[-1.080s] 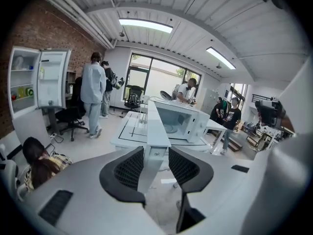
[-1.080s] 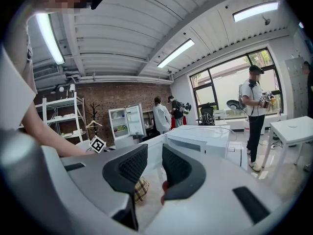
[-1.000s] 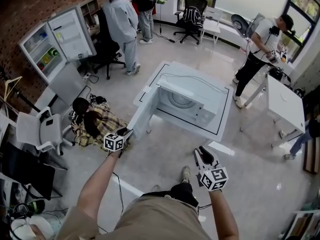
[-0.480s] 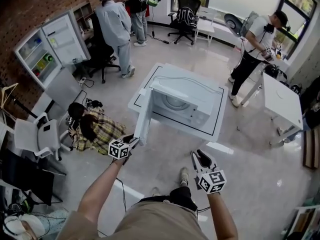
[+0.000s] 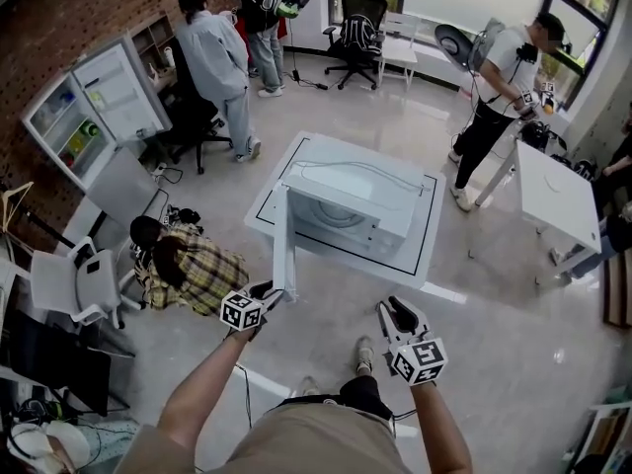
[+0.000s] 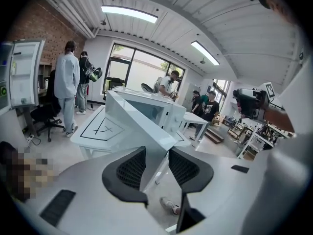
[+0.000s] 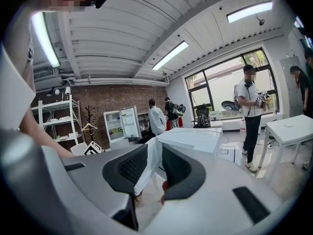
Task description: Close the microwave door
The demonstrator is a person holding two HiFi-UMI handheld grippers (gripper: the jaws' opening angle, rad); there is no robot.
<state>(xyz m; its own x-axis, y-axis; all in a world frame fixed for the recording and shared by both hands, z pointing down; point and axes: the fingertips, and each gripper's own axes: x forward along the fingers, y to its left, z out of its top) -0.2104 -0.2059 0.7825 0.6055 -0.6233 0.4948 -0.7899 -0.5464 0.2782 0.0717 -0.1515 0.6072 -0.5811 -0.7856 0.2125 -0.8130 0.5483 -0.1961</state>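
Note:
A white microwave (image 5: 348,203) stands on a white table (image 5: 420,255) in front of me. Its door (image 5: 283,235) is open and sticks straight out toward me, edge-on. My left gripper (image 5: 269,291) is at the door's free end, open. In the left gripper view the door's (image 6: 137,124) corner reaches into the gap between the left gripper's (image 6: 155,166) jaws. My right gripper (image 5: 399,312) hangs open to the right of the door, apart from it and holding nothing. In the right gripper view the door (image 7: 150,163) shows beyond the right gripper (image 7: 155,168).
A person in a plaid shirt (image 5: 188,265) sits on the floor left of the door. An open fridge (image 5: 94,107) stands at the far left. Two people (image 5: 212,57) stand behind it, another (image 5: 499,77) at the back right by a white table (image 5: 553,200). A white chair (image 5: 69,279) is at left.
The door has swung from pointing out to the left round to pointing straight at me. My left gripper moved right along with its free end. The right gripper barely shifted.

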